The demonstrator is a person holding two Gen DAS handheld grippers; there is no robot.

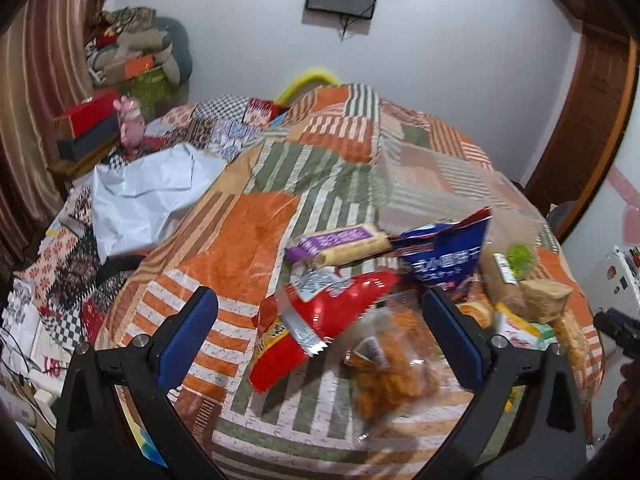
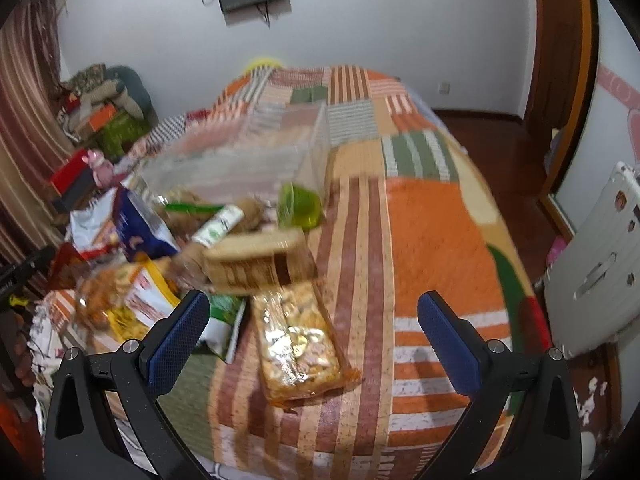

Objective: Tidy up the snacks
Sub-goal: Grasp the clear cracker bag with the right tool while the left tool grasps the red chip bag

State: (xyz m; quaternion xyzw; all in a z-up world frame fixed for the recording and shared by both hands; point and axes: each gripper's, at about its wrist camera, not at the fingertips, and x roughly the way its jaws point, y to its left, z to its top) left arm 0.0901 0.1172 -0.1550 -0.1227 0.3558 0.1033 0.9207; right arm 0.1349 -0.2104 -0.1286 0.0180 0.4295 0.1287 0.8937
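Patchwork bedspread (image 1: pixel 240 240) is carrying the snack pile near its front edge. Left gripper (image 1: pixel 320 332) is hovering with jaws spread over the red packet (image 1: pixel 340 312); right gripper (image 2: pixel 312 344) is hanging, jaws likewise spread, above the clear nut packet (image 2: pixel 298 344). Sorting is seemingly just starting; next, each should be descending and closing, then carrying toward the clear bin (image 2: pixel 256 148) behind.
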